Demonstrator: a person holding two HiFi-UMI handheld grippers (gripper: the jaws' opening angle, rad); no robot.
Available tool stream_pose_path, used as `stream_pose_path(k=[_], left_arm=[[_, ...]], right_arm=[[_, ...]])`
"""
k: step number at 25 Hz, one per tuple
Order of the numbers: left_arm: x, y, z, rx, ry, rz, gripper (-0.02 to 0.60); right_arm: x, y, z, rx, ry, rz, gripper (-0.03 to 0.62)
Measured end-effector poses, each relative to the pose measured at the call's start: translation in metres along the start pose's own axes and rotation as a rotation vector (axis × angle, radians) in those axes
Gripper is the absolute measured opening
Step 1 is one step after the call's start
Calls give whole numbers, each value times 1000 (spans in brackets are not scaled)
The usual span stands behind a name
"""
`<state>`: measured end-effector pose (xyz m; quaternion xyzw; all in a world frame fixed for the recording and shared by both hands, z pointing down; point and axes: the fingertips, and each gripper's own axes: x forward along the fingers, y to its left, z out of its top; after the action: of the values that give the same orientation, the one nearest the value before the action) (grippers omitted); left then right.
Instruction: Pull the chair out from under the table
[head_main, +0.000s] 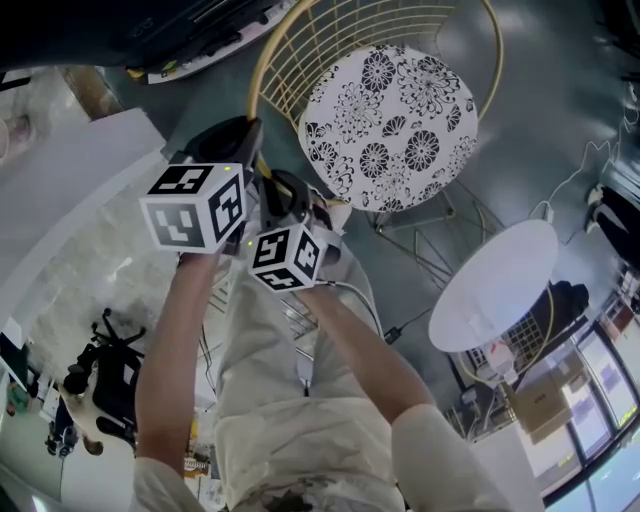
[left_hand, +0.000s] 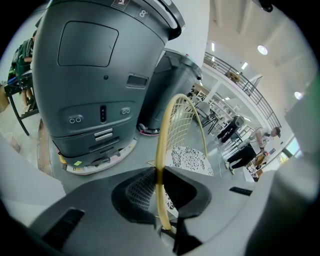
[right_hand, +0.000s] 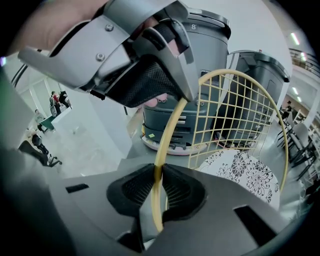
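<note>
At the near edge of the backrest: left gripper (left_hand: 159, 172) and right gripper (right_hand: 158, 177) are both clamped on the gold wire rim (right_hand: 164, 135) of the chair (head_main: 390, 110), side by side. Thin stiff tube, probably light and slick, so the rim looks like the right hold. The white round desk (head_main: 495, 285) stands apart, off to the chair's side.

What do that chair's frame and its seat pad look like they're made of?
The chair frame: likely metal, thin round tube and wire grid with a satin gold finish. The seat pad: probably fabric or vinyl, matte white with black floral print; which one is unclear.
</note>
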<state>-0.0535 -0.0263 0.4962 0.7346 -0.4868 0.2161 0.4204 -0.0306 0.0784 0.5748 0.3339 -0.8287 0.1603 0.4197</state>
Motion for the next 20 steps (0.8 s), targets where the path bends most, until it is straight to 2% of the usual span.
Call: stream_pose_path(k=[20], left_arm=[[5,2,1,-11,-39,40,55]], right_arm=[[3,-3,0,5,-18,20,55]])
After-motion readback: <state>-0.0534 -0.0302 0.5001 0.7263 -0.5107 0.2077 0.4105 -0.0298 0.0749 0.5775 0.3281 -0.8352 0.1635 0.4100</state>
